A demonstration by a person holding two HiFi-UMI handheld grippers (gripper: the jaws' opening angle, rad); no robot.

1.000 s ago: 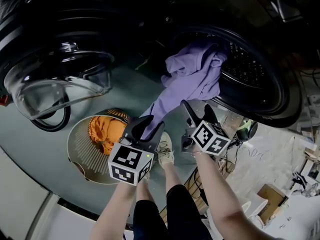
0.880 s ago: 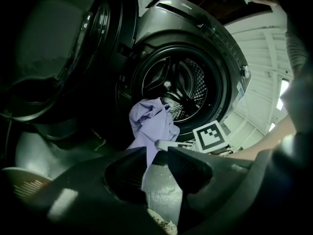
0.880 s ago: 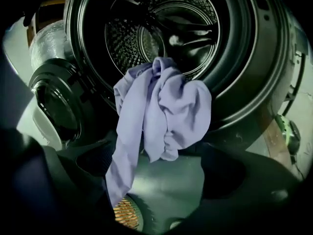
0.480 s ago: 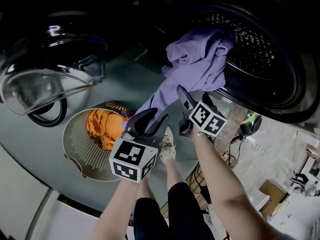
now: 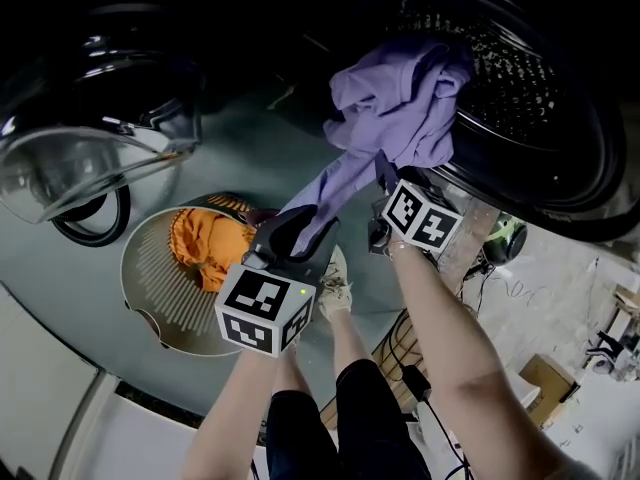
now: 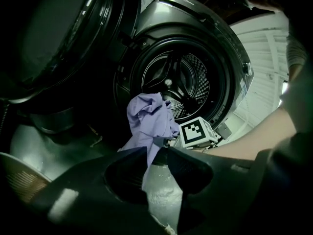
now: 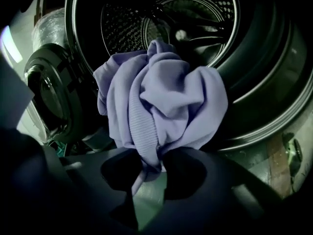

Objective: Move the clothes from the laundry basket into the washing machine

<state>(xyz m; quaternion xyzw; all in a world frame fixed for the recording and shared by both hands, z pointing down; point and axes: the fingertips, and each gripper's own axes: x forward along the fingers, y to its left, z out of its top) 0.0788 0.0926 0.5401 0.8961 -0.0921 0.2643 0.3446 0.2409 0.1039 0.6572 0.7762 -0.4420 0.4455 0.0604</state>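
plain lilac garment (image 5: 395, 103), one ribbed-knit band. orange cloth (image 5: 205, 248) in cream laundry basket (image 5: 165, 308) with slatted walls. washer drum (image 5: 520, 78) dark metal, dotted with perforations. door (image 5: 80, 158) black ring, clear glass. left cube (image 5: 262, 313) and right cube (image 5: 422, 218) white, black square markers. floor (image 5: 250, 158) grey-green.
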